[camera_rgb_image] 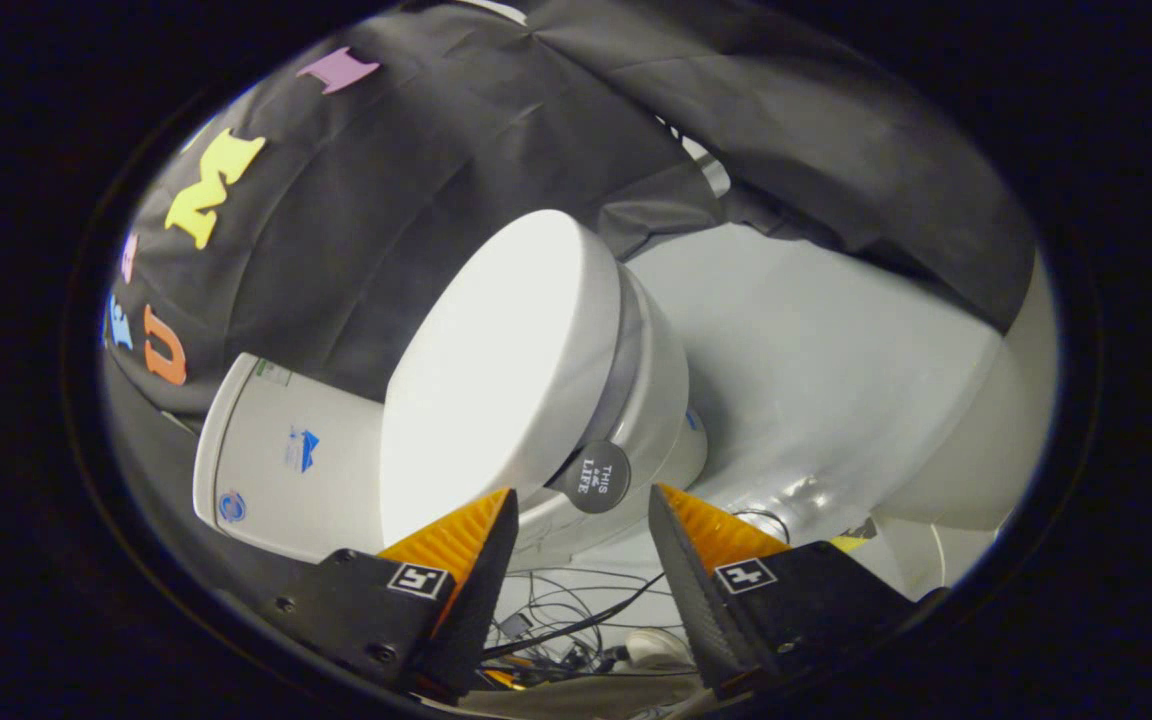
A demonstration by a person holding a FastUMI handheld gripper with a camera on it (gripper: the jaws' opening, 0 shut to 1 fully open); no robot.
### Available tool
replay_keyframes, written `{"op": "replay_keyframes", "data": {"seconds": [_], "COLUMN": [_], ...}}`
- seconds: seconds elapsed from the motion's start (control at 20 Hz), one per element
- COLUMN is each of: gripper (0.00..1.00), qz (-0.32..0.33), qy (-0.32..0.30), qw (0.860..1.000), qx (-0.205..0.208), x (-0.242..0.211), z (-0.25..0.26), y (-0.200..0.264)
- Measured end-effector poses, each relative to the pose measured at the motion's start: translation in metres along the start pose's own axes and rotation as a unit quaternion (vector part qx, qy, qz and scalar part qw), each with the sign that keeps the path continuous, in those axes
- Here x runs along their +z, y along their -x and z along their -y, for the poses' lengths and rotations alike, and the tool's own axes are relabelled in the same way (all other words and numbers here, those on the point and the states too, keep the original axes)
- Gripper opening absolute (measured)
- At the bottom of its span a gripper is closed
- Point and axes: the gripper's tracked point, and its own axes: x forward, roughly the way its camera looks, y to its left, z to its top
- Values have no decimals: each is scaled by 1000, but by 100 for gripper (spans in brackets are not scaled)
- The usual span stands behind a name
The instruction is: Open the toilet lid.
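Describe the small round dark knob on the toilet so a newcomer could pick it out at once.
Start at the white toilet and its closed glossy white lid. At the lid's front edge, just ahead of the open orange-and-black fingers, sits a small round dark grey knob. It alone is dark against the white.

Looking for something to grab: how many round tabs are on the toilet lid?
1: a dark round tab at the closed lid's front edge, just ahead of the open gripper.

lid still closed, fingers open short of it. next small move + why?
Probably ease the gripper forward until its open fingers straddle the round dark tab on the toilet lid edge. The lid lies shut on the seat, and the tab sits just ahead, between the fingertips, untouched.
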Motion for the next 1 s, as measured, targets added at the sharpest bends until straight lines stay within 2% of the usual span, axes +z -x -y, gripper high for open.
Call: {"op": "replay_keyframes", "data": {"seconds": [0.15,0.35,0.6,0.65,0.75,0.85,1.0], "gripper": [77,63,49,42,33,31,22], "qz": [0,-5,-2,-2,-1,3,7], "qy": [-28,-74,-77,-77,-82,-92,-114], "qw": [999,997,997,997,997,996,993], "qx": [19,36,13,5,2,3,13], "x": [3,3,9,9,12,12,17], "z": [1,1,2,5,6,5,3], "y": [-9,-18,-35,-37,-37,-36,-34]}}
